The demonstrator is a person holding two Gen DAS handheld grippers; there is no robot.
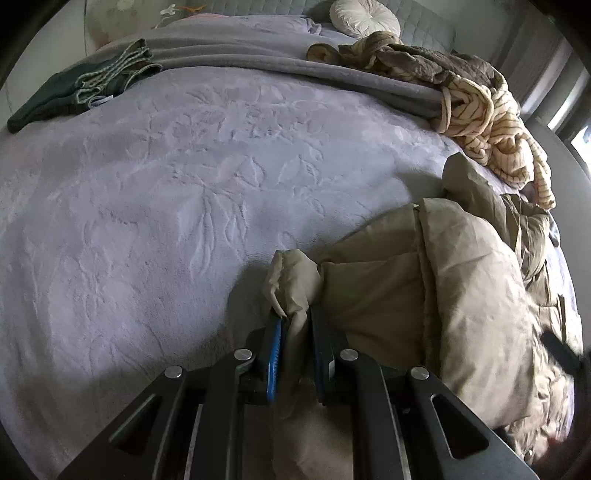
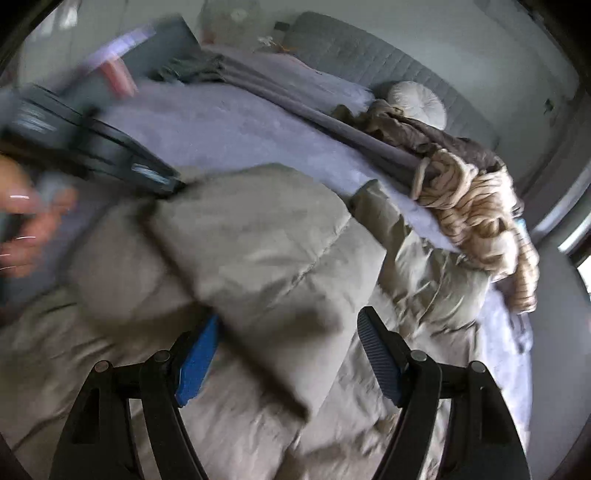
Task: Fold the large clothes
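Lying folded at the far left of the lilac bedspread [image 1: 184,192] is a dark green garment [image 1: 74,92]. Nearer, the left gripper [image 1: 295,317] pinches a corner of the khaki puffer coat [image 1: 461,295], which is heaped toward the bed's right side. The right gripper [image 2: 288,328] has its fingers spread wide above the coat, gripping nothing. A striped cream garment [image 1: 491,136] lies beyond.

A home bedroom: a bed [image 1: 166,192] under a lilac embossed blanket spreads ahead of the tongs, with a grey quilted headboard [image 2: 369,59] and a round white cushion [image 1: 364,16] at its far end, and loose clothes heaped [image 1: 491,122] far right.
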